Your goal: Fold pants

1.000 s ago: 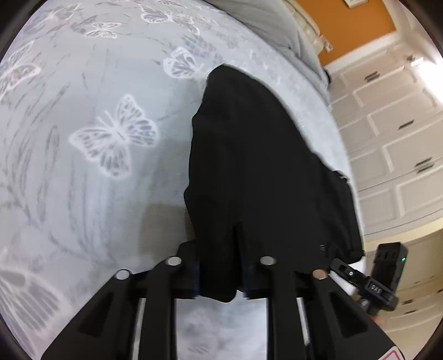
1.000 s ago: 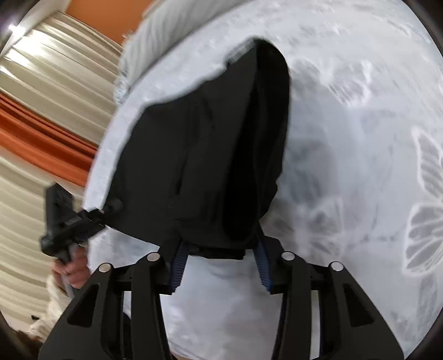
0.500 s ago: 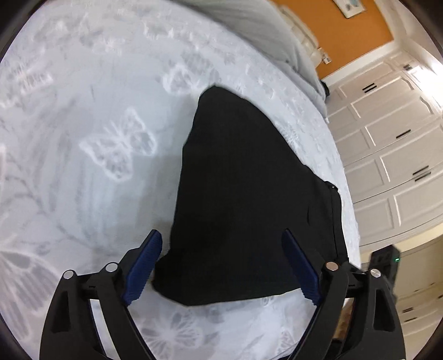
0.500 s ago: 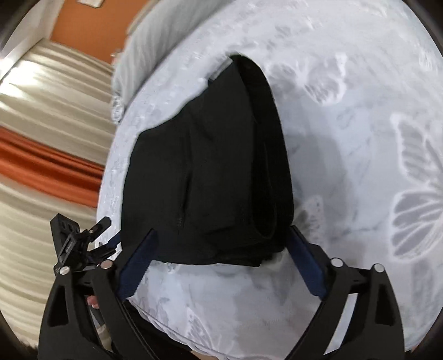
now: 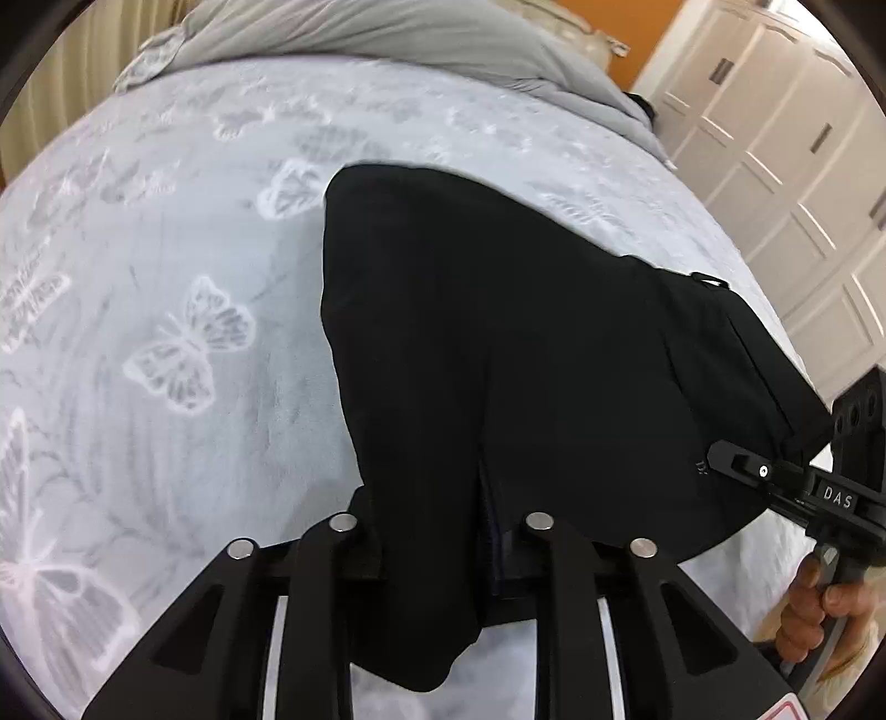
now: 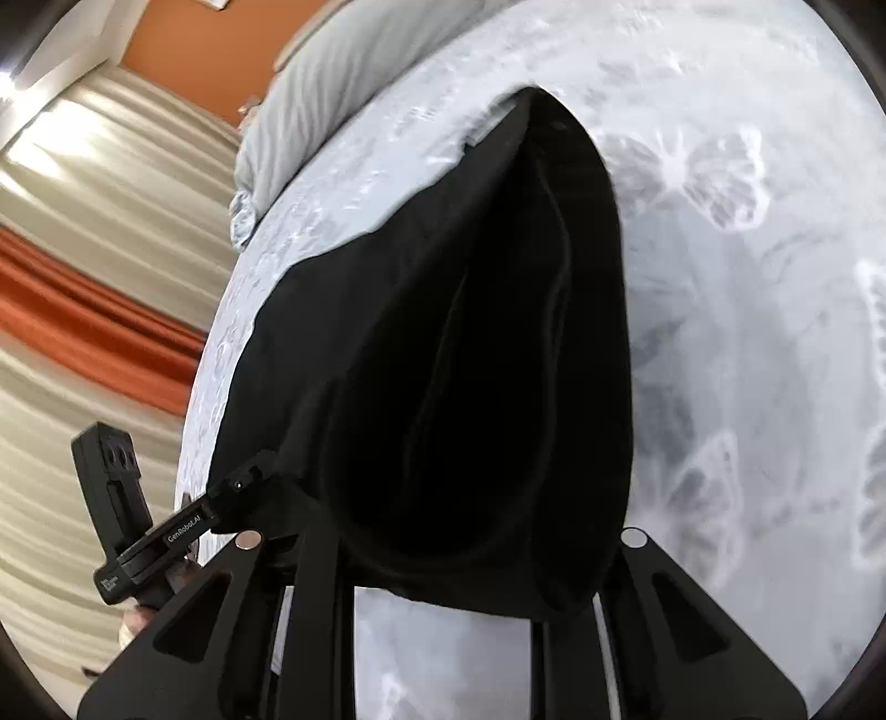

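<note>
Black pants (image 5: 515, 354) lie folded on the bed (image 5: 166, 310), on a pale grey cover printed with butterflies. Left gripper (image 5: 443, 554) and right gripper (image 6: 470, 565) have just been closing; each pair of fingers now stands narrow, pinching the pants' near edge. Beyond the pants: a grey pillow (image 5: 387, 33) and orange wall (image 6: 183, 50). White panelled cabinets (image 5: 786, 144) flank one side of the bed, beige curtains (image 6: 105, 221) with an orange band the other.
</note>
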